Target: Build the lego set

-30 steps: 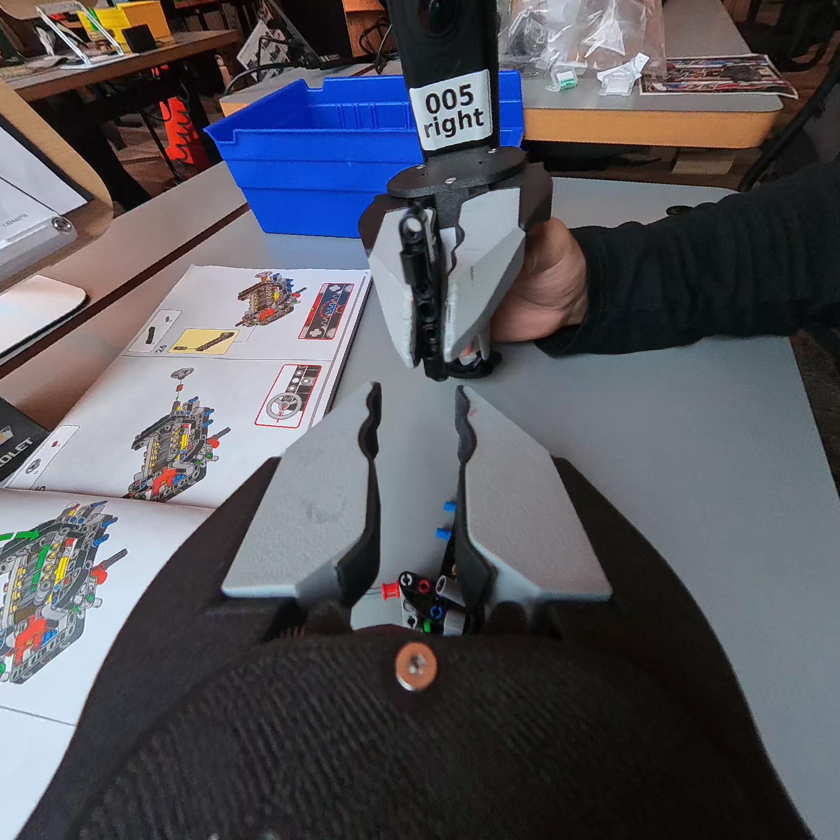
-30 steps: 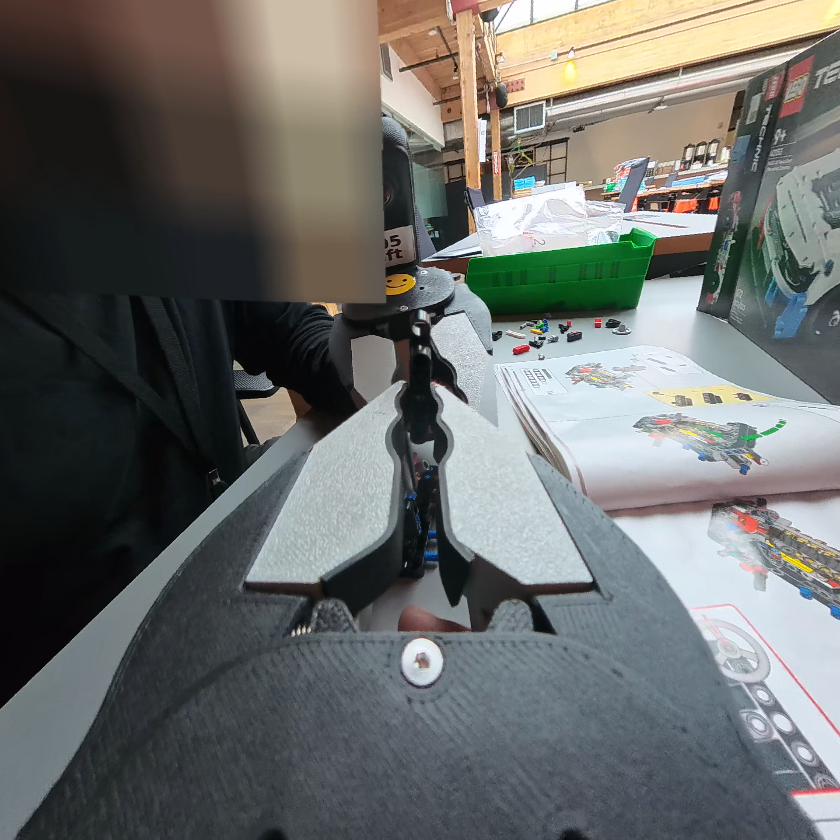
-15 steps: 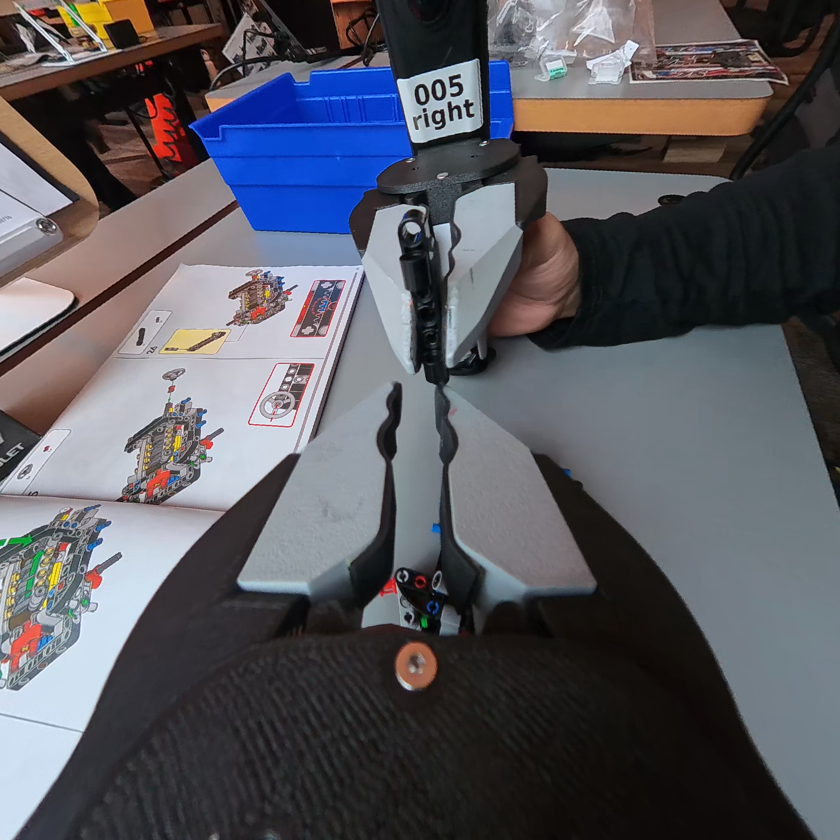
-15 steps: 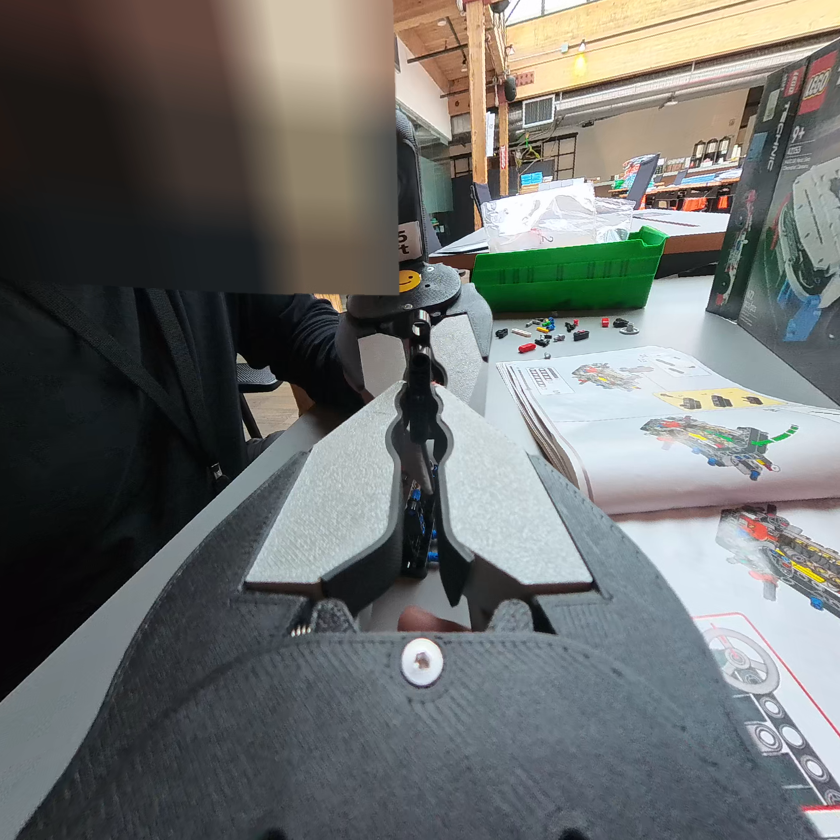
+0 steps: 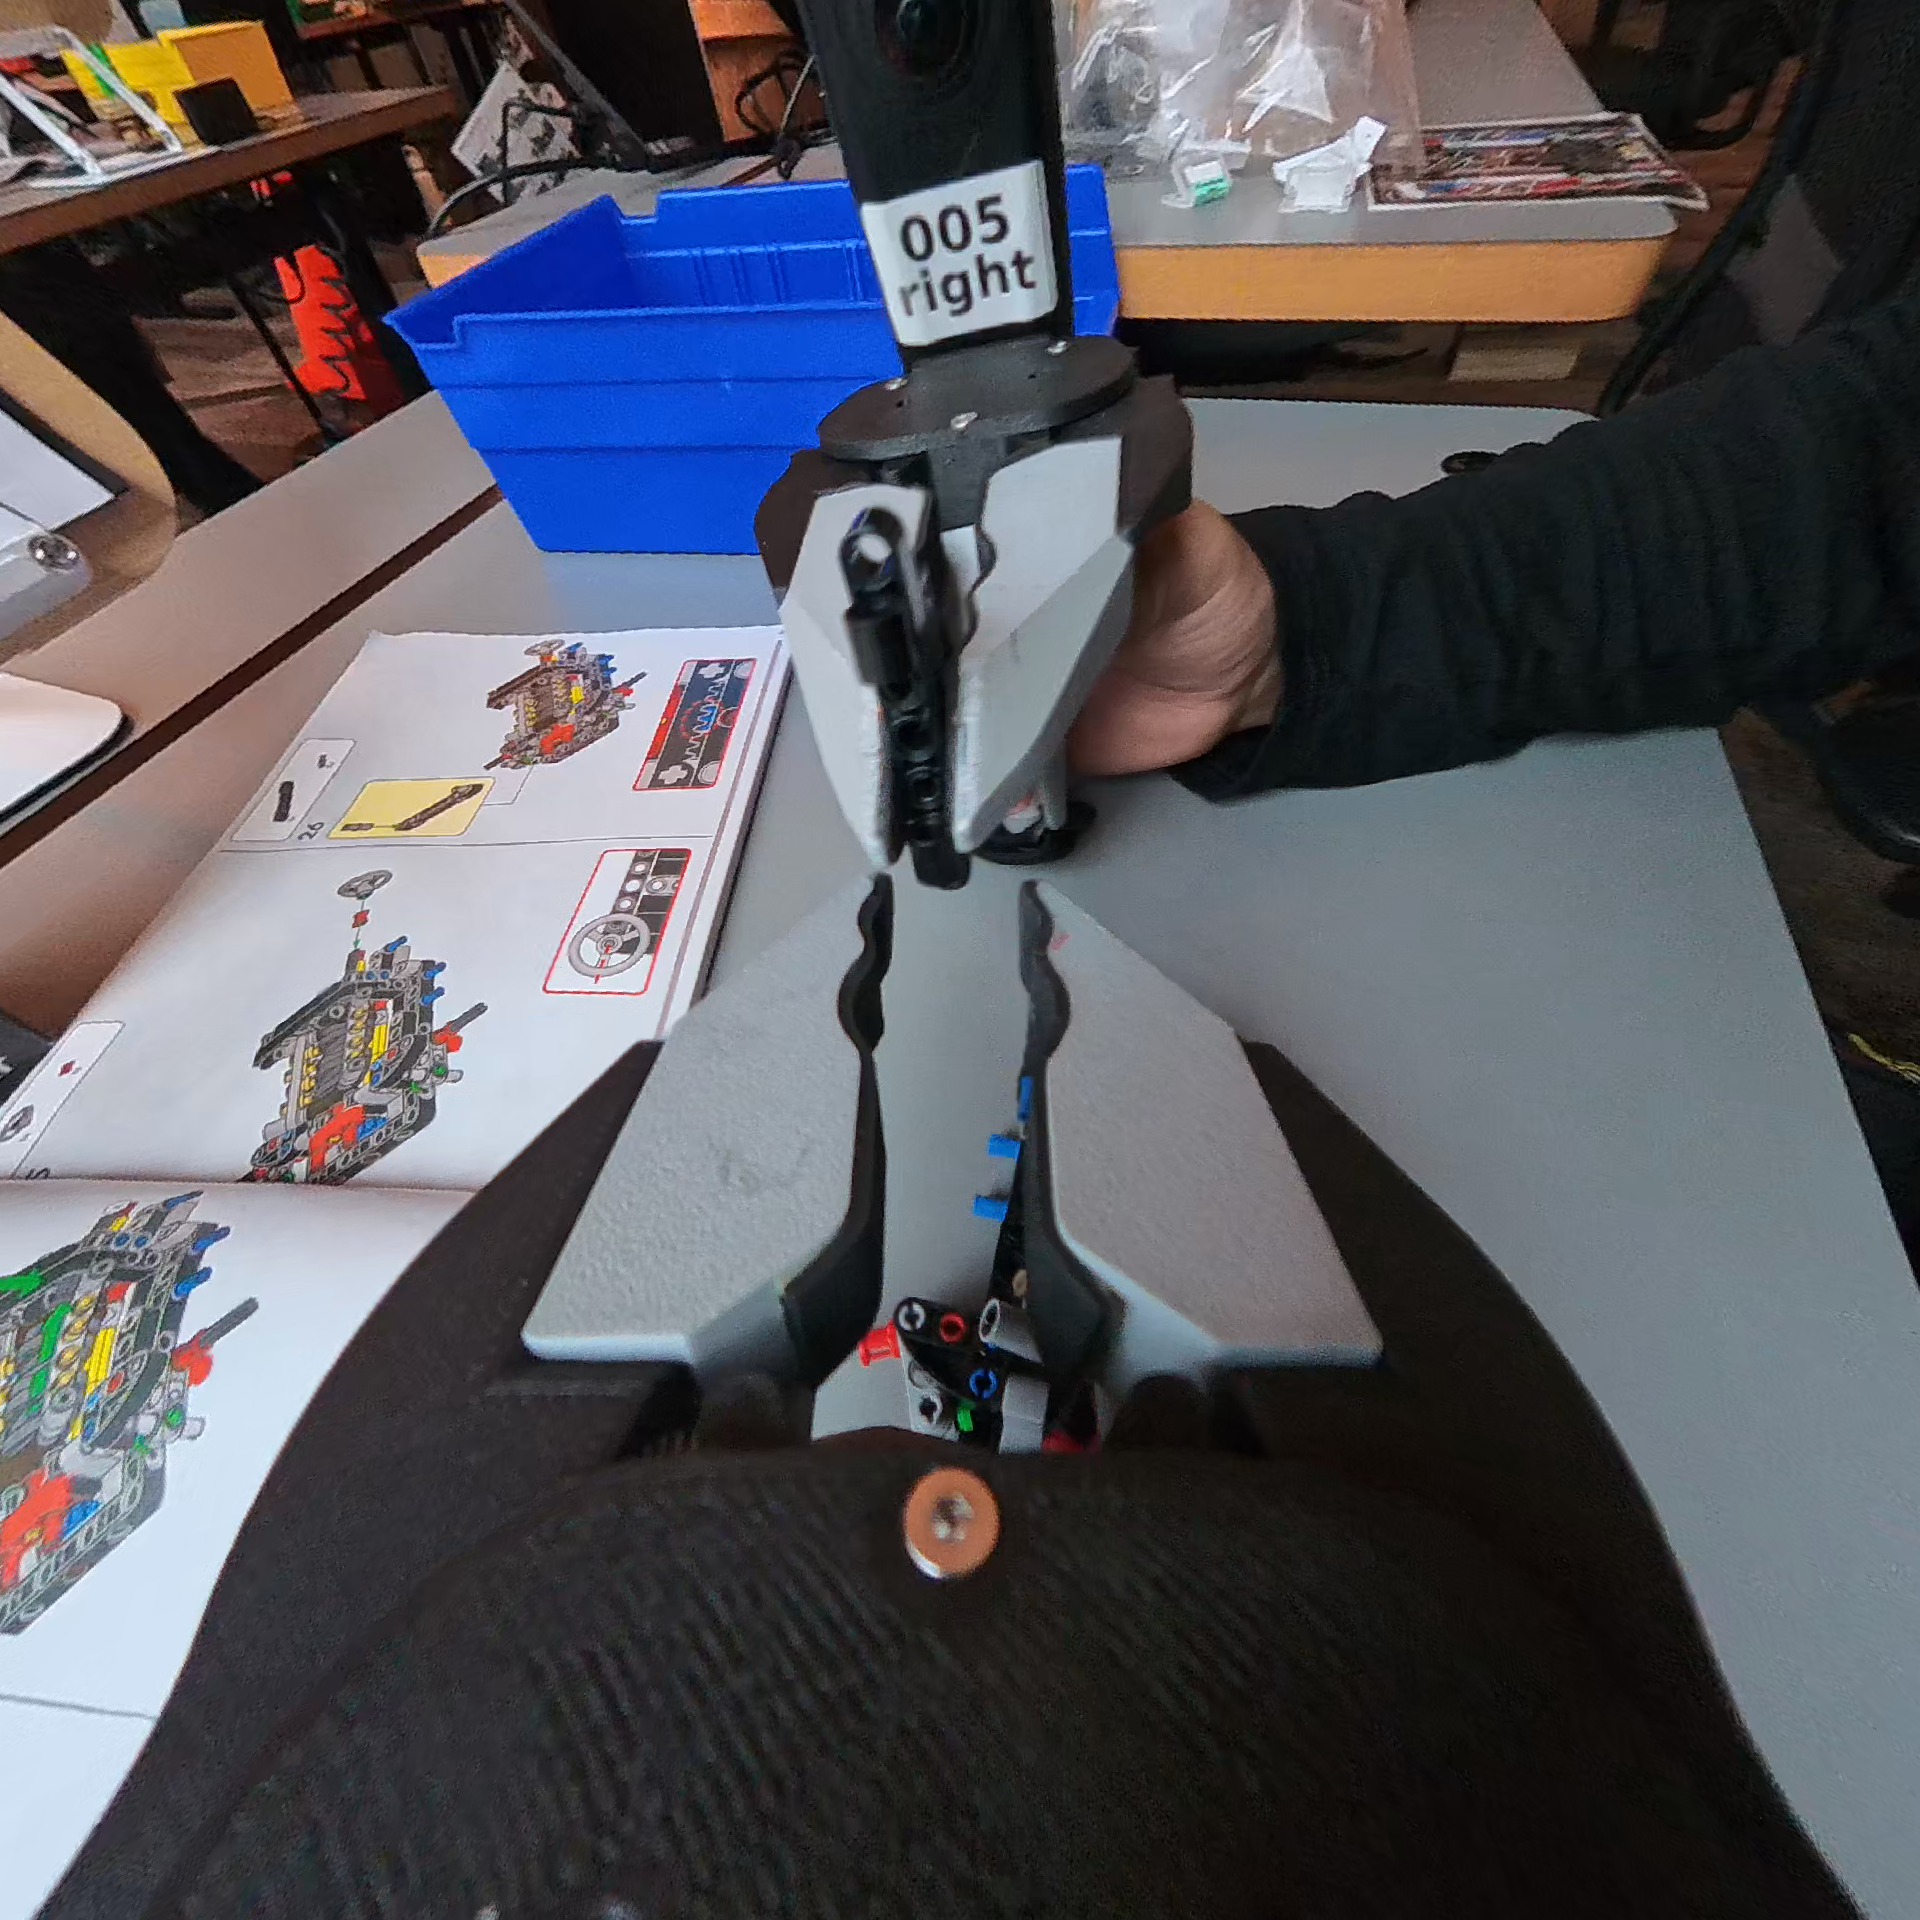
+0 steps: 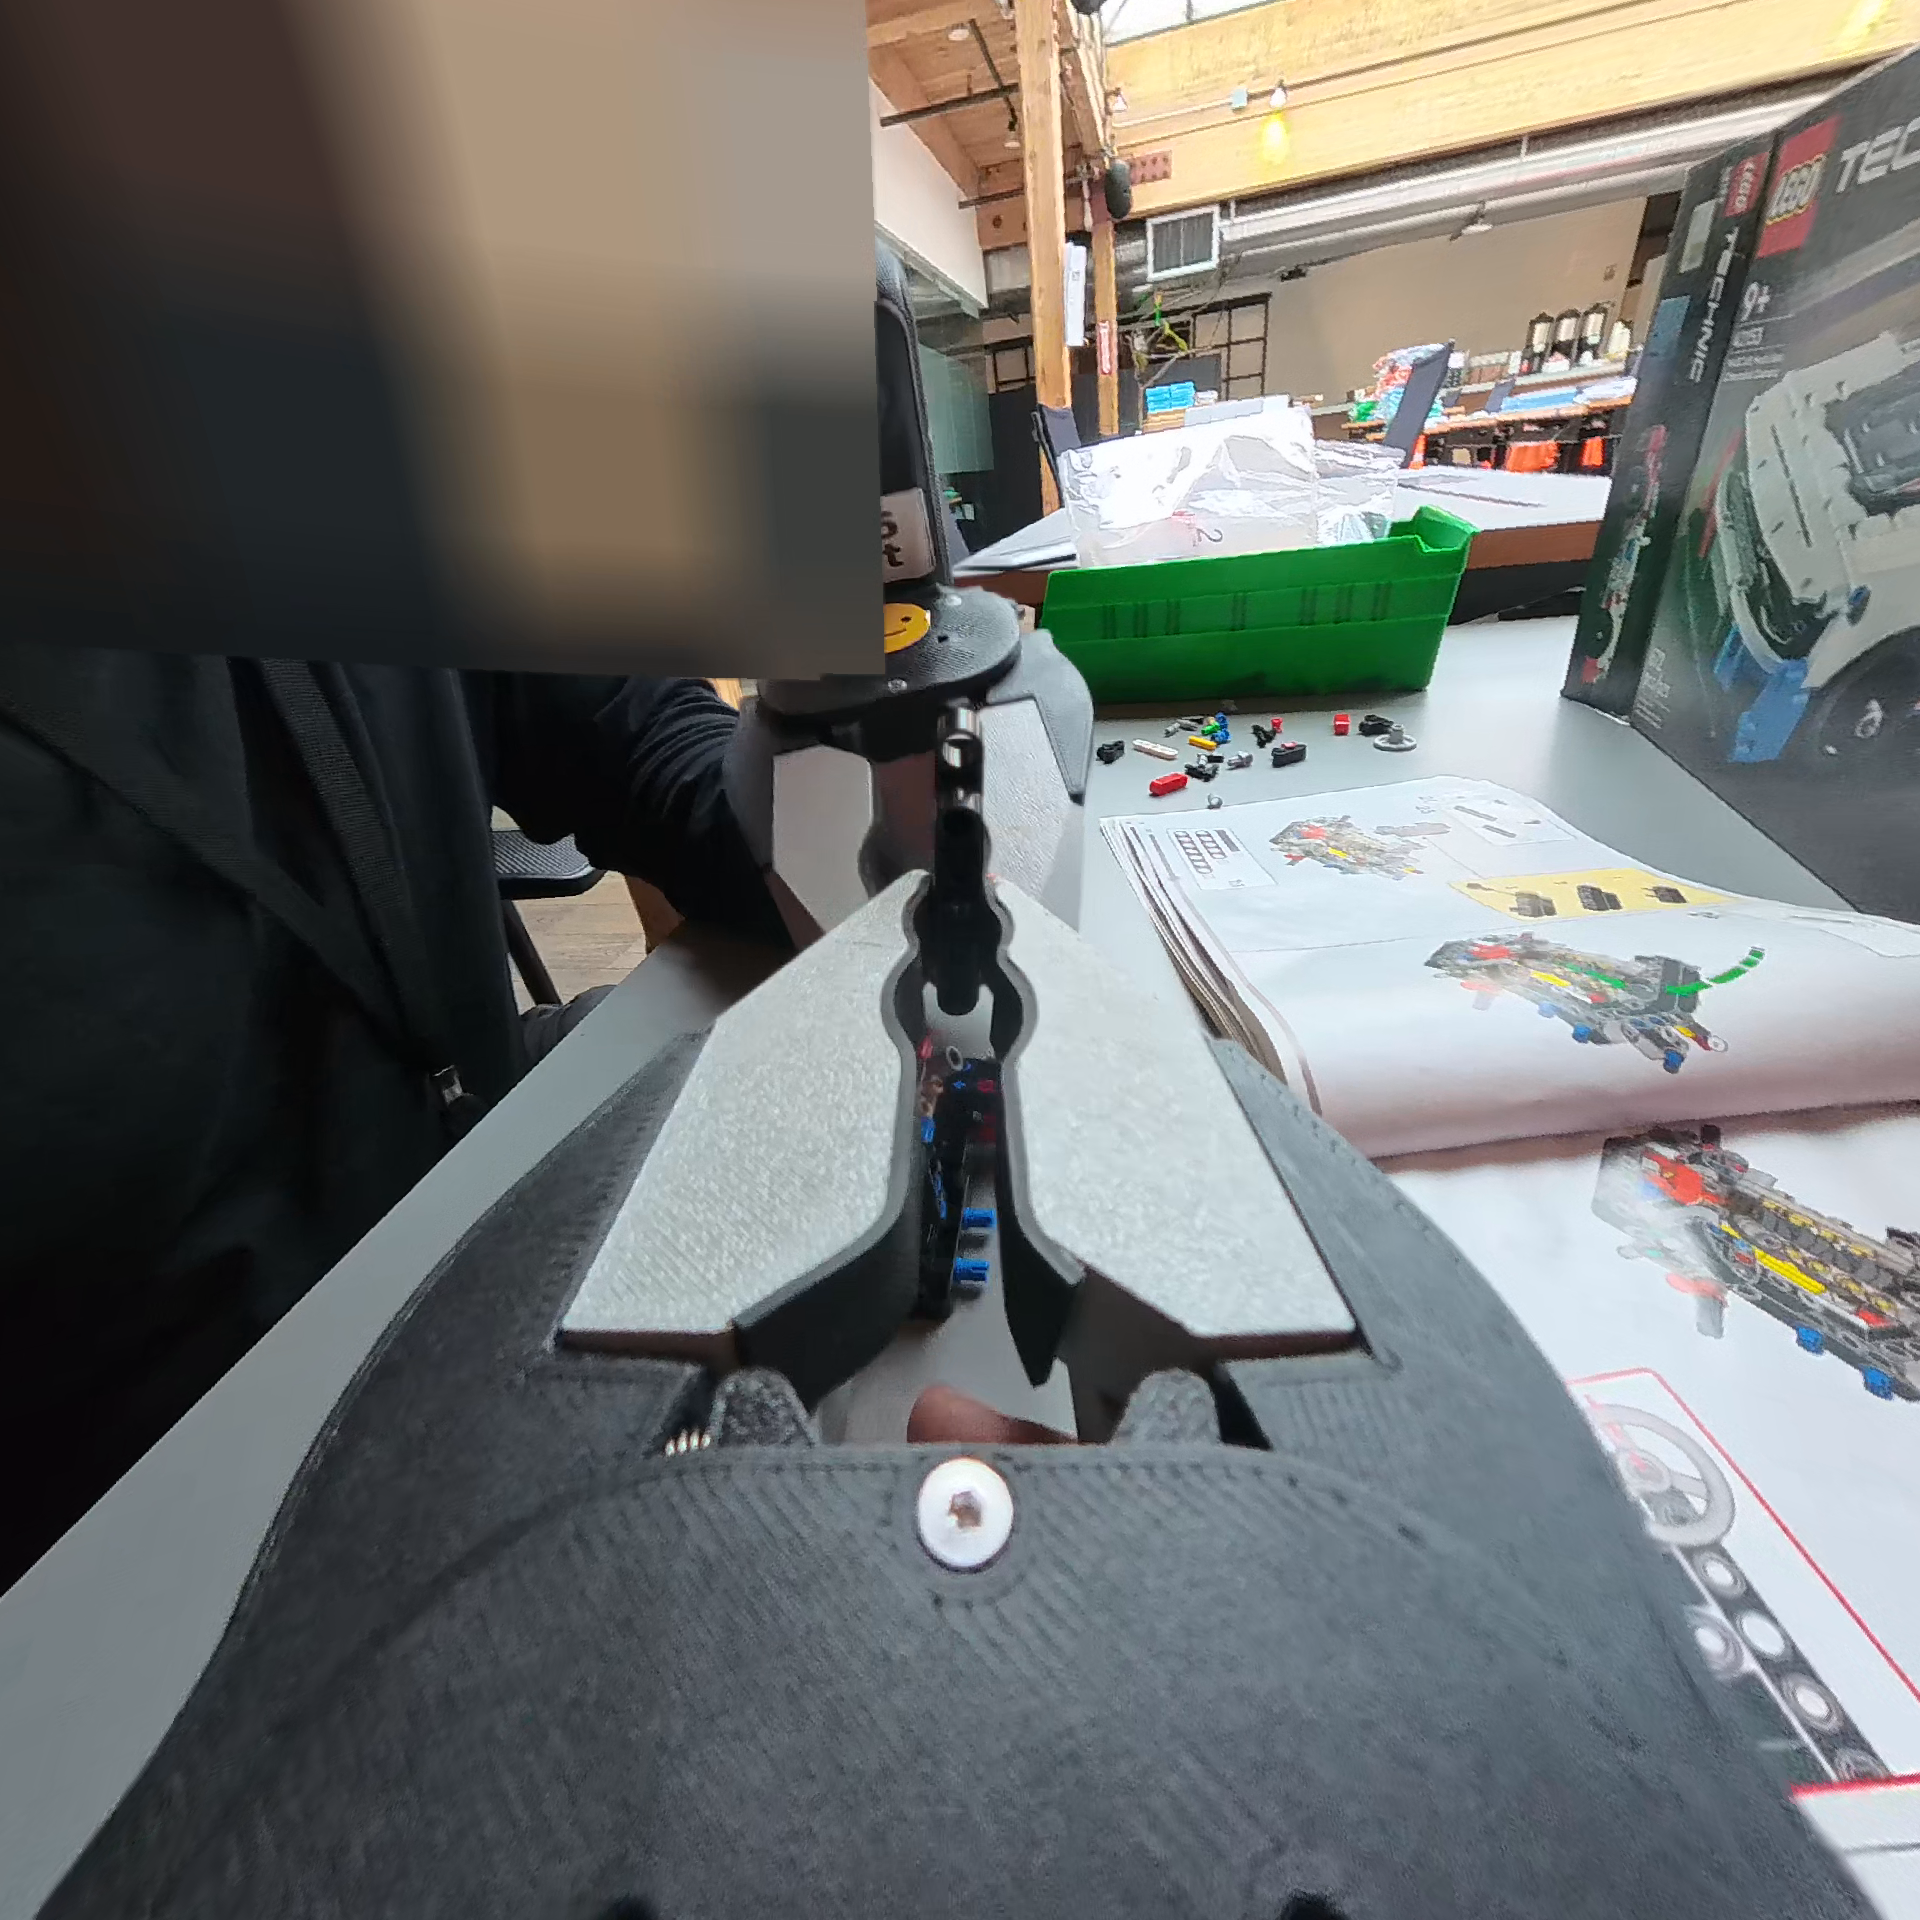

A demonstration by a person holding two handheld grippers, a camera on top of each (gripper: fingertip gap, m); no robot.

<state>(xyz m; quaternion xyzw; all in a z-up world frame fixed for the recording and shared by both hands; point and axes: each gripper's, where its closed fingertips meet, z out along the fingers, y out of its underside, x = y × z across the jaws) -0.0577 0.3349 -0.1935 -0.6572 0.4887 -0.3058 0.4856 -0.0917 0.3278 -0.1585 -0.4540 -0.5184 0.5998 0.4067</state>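
My right gripper (image 5: pixel 928 857) points down at the grey table (image 5: pixel 1403 1039), shut on a long black Technic beam (image 5: pixel 902 675) held upright. My left gripper (image 5: pixel 954 904) is open, its tips just below the beam's lower end. Between and under its fingers lies a part-built lego assembly (image 5: pixel 961 1371) with blue and red pins. In the right wrist view my right gripper (image 6: pixel 956 914) clamps the beam (image 6: pixel 956 831). The assembly (image 6: pixel 951 1174) shows through the finger gap. The left gripper's fingers (image 6: pixel 1034 769) stand just beyond.
An open instruction booklet (image 5: pixel 436 883) lies to the left, also in the right wrist view (image 6: pixel 1558 987). A blue bin (image 5: pixel 644 353) stands behind it. A green bin (image 6: pixel 1247 623), loose pieces (image 6: pixel 1226 748) and the set's box (image 6: pixel 1787 468) are farther off. A person's hand (image 5: pixel 1184 665) holds the right gripper. The grippers' ends are close to 4 cm from one another.
My left gripper's jaws narrowed half a second ago and have now spread wider. The right gripper with the beam stays just in front of the left tips.
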